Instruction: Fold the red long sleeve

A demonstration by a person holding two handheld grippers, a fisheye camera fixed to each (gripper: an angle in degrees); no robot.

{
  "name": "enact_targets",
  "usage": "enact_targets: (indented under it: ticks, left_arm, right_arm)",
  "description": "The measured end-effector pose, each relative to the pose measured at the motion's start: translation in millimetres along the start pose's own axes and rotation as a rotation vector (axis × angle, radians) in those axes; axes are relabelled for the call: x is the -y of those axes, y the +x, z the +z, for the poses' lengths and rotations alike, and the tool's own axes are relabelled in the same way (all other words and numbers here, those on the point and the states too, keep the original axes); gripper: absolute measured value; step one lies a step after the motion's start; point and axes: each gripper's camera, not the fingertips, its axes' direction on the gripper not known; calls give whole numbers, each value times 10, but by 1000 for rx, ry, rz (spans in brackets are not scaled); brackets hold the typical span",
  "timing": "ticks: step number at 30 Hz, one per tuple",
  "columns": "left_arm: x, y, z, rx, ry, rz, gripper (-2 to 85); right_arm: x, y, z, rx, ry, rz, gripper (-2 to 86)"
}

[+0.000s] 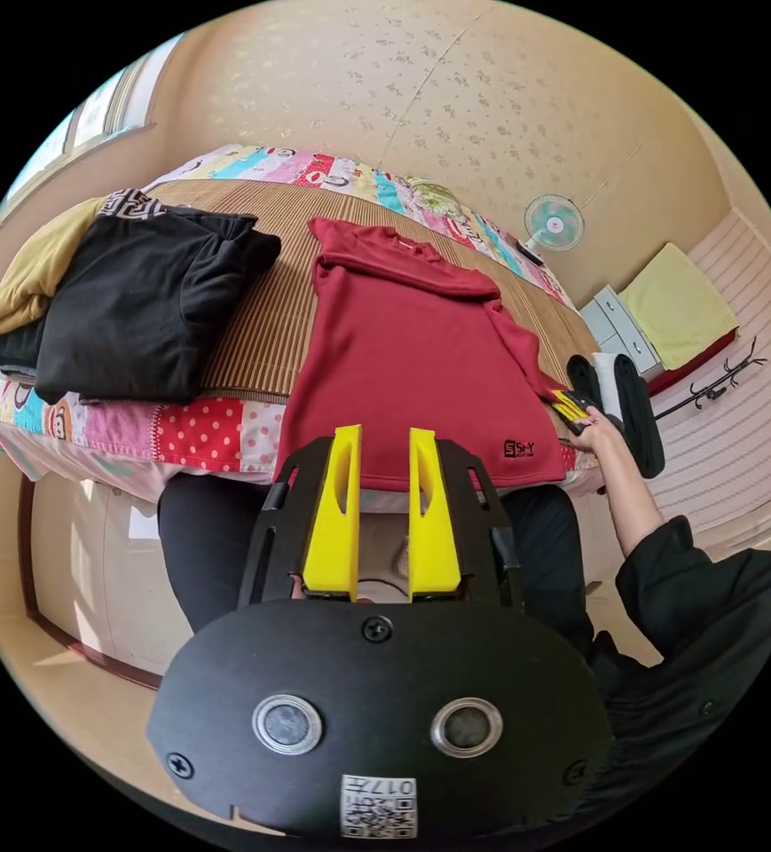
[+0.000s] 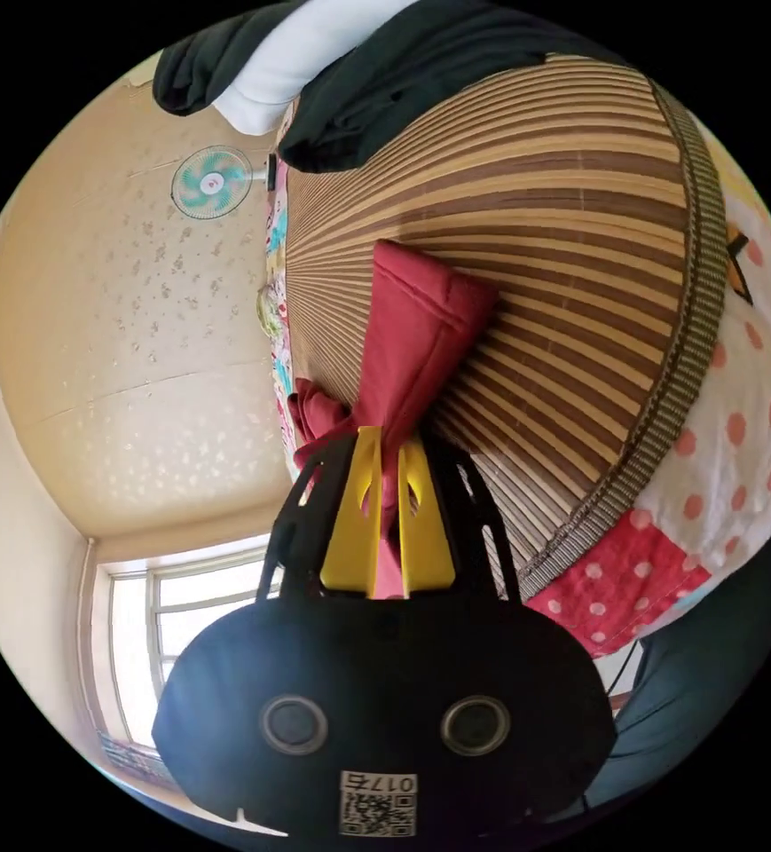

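Note:
The red long sleeve (image 1: 403,355) lies flat on the striped mat of the bed, its hem hanging over the near edge. My left gripper (image 1: 383,435) hovers open just in front of the hem, with nothing between its yellow jaws. In the left gripper view my right gripper (image 1: 570,406) sits at the shirt's right side, on the sleeve end. The right gripper view shows my right gripper (image 2: 391,442) shut on the red sleeve (image 2: 416,342), whose cuff stretches away across the mat.
A pile of black and mustard clothes (image 1: 128,293) sits on the left of the bamboo mat (image 1: 261,311). The patchwork bedspread (image 1: 199,435) drapes over the bed edge. A fan (image 1: 554,222) and drawers (image 1: 620,324) stand beyond. The person's legs (image 1: 199,541) are against the bed.

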Motion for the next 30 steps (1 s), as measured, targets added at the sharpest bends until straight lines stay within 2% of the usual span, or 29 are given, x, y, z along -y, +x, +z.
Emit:
enact_targets:
  ticks: [4, 9, 11, 14, 17, 21, 27, 30]
  left_arm:
    - [-44, -76, -136, 16, 38, 1, 87]
    - [-142, -236, -200, 15, 52, -17, 87]
    - [-178, -277, -190, 6, 57, -28, 87]
    - [-226, -322, -139, -10, 55, -50, 87]
    - [-255, -330, -66, -20, 49, -54, 87]
    - [-262, -356, 27, -29, 32, -63, 87]
    - [-245, -423, 87, -27, 35, -72, 87]
    - [-257, -460, 82, -45, 52, -88, 87]
  right_arm:
    - [198, -687, -244, -87, 76, -240, 24]
    - [399, -1613, -757, -52, 223, -547, 19]
    - [463, -1862, -847, -96, 255, -672, 20]
    - [575, -1886, -735, -288, 303, -694, 25]
    - [637, -1864, -445, -458, 261, -689, 29]
    - [533, -1947, -178, -591, 274, -705, 32]
    - [2, -2609, 93, -433, 434, -695, 32]
    - [-424, -3306, 574, -296, 433, -847, 33]
